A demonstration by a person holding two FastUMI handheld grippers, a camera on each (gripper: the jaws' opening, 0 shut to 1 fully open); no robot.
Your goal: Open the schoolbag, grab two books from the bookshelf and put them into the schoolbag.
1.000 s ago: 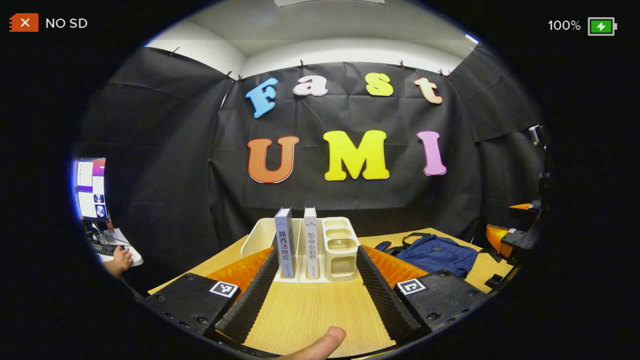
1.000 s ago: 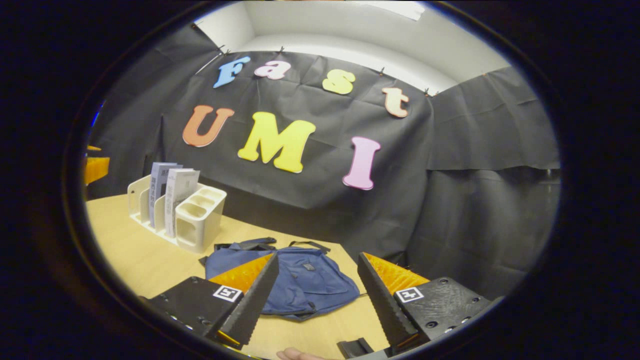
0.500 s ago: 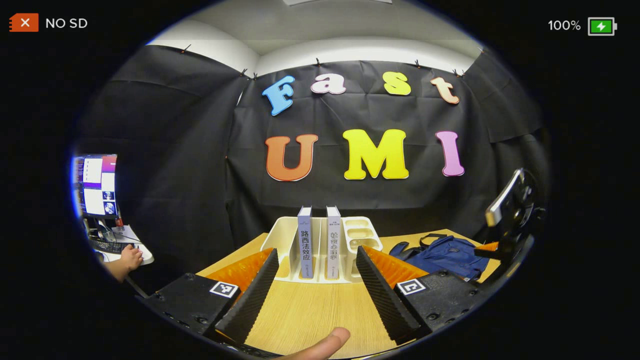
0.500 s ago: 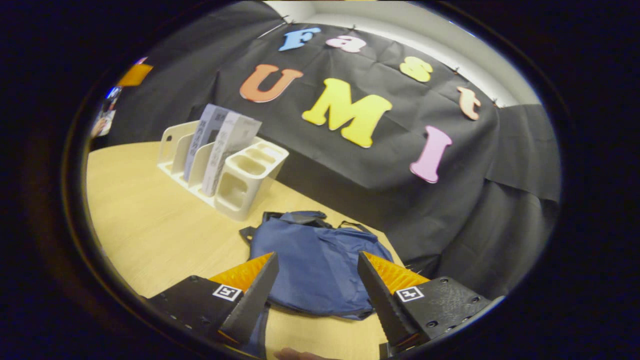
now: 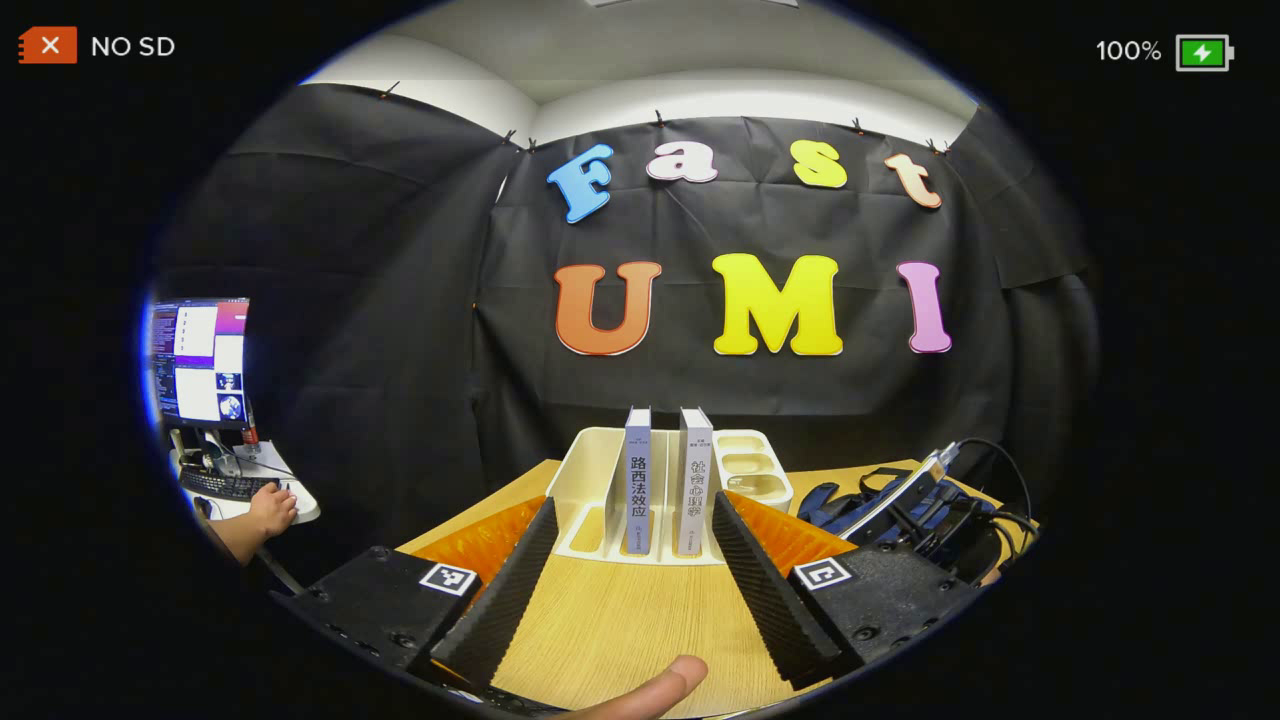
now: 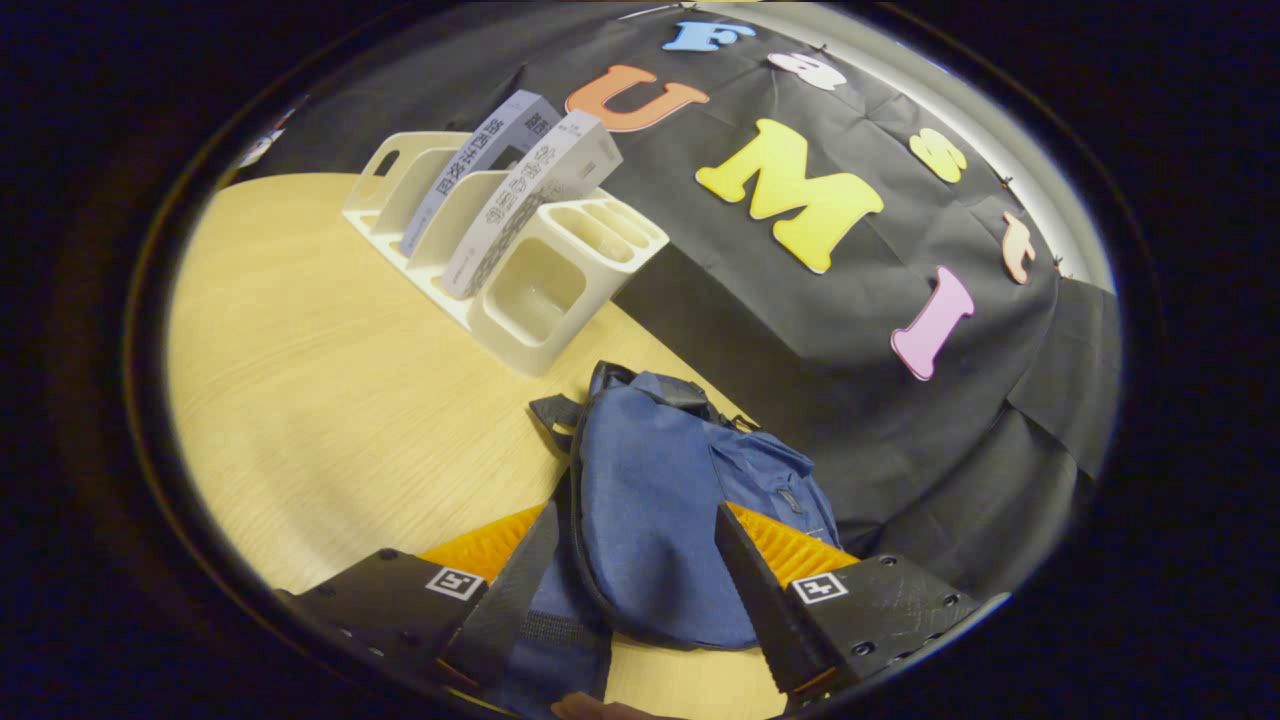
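Right hand-held gripper [image 6: 625, 590] has dropped over schoolbag [image 6: 680, 520], fingers wide apart, gripping nothing; zip unopened. Left hand-held gripper [image 5: 630, 575] open, empty, facing books [image 5: 665, 495].

A blue schoolbag [image 6: 660, 520] lies flat and closed on the surface; two grey books [image 5: 638, 490] [image 5: 693, 490] stand upright in the cream bookshelf [image 5: 580, 480], left of it.

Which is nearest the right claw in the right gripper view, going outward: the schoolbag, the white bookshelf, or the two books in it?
1. Schoolbag: between the open right claw fingers, on the table.
2. Bookshelf: farther off, upper left; its cup end is nearest.
3. Two books: standing in its slots, just behind that cup end.
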